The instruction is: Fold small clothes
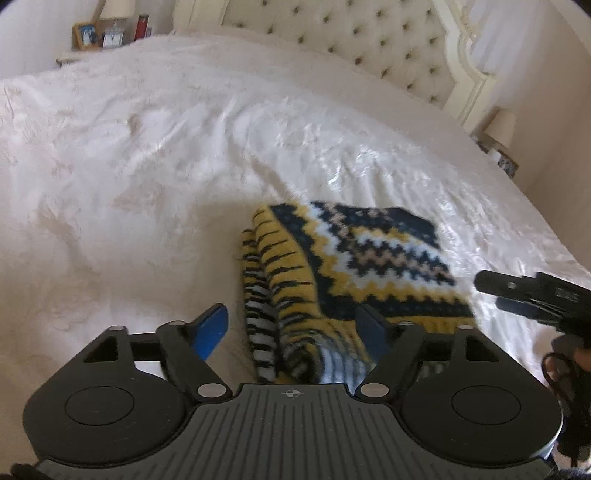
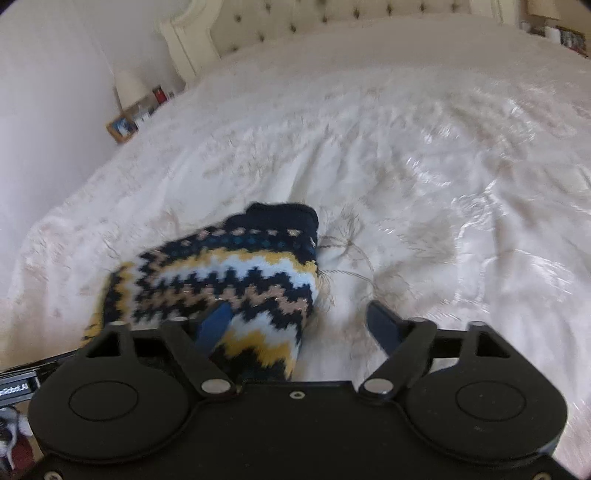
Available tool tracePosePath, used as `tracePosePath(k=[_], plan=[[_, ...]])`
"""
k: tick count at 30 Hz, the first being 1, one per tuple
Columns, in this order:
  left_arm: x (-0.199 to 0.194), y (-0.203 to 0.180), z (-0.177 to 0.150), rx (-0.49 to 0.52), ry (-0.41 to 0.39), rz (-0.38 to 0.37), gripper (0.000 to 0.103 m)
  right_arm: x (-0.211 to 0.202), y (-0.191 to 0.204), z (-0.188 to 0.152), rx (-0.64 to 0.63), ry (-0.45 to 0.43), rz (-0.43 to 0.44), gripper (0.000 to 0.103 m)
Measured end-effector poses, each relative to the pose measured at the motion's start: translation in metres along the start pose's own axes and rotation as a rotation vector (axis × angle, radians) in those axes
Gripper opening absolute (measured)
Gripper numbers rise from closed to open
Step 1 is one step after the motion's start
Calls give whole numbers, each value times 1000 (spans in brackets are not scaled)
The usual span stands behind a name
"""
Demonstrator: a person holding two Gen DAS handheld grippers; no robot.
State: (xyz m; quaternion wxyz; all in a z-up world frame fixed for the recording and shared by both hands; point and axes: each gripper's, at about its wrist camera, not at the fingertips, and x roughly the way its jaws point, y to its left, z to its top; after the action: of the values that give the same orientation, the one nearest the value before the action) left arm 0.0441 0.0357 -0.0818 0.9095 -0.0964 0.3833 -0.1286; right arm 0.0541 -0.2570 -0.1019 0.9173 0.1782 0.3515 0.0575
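- Nightstand at far left, with a photo frame and a red bottle on it.
- Left gripper: jaws spread wide and released; the sweater's striped sleeve lies between them, unpinched.
- Sweater, a folded zigzag knit, lies on the white bedspread near the bed's near edge.
- Right gripper: jaws wide apart, gripping nothing; its left finger rests over the sweater's edge.
- Tufted headboard behind.
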Motion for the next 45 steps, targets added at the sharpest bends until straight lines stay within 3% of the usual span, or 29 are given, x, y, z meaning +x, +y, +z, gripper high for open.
tracePosePath(k=[8,14,18,31,45], plan=[[-47,-38,-4,45,-40,87,83,-62,18,-12,13,-110,72,102],[-56,-74,-10,192,39,274,83,-91,30,-23,-29,-102,33,102],[-56,-85,-17,252,76,393,83,-101,43,-33,-111,-101,-50,102],[-61,-76,-30,199,150,358,83,-109,59,-53,-189,-62,-162,102],[-65,-65,-37,160,187,353,83,-107,64,-63,-171,16,-137,102]])
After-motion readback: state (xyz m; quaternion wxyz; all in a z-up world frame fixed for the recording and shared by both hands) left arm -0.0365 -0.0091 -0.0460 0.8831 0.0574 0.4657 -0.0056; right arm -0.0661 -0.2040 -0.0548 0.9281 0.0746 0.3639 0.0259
